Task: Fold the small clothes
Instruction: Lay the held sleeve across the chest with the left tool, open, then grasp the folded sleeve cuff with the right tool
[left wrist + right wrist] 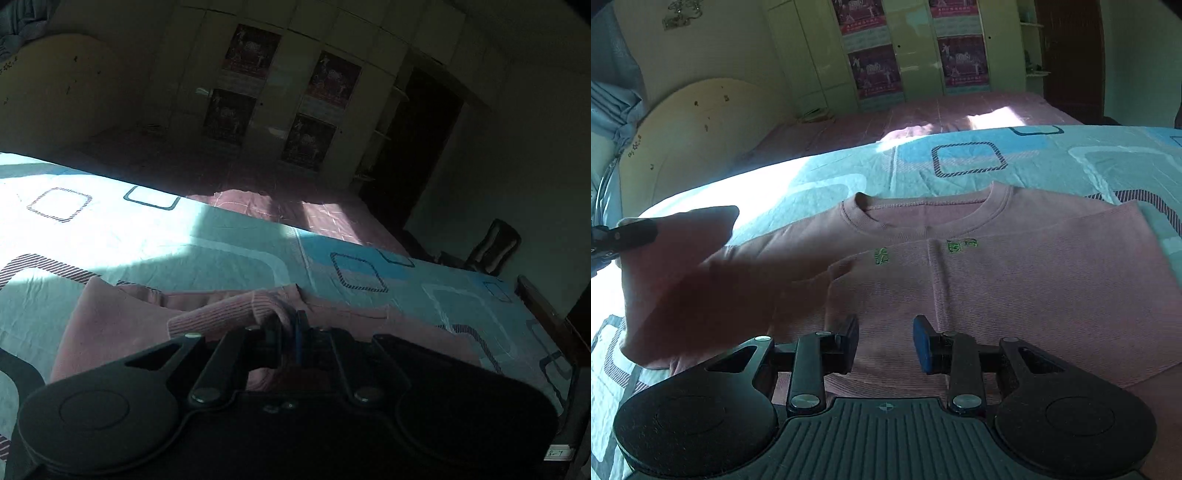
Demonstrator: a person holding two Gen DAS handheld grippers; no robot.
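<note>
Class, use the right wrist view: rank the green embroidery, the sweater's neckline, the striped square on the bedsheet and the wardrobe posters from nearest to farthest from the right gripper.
1. Green embroidery, on the chest just ahead of the right gripper.
2. Neckline, beyond it.
3. Striped square, on the sheet past the collar.
4. Posters, across the room.

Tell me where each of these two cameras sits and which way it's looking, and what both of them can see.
Left wrist: rides on the left gripper, looking along its fingers across the bedsheet toward the wardrobe; its jaws are shut on the ribbed sleeve cuff.
Right wrist: rides on the right gripper, looking down over the pink sweatshirt toward the same wall; its jaws stand open above the fabric, and the left gripper shows at the left edge holding the lifted sleeve.
Shared: sweatshirt, patterned bedsheet, postered wardrobe. No hand shows.
</note>
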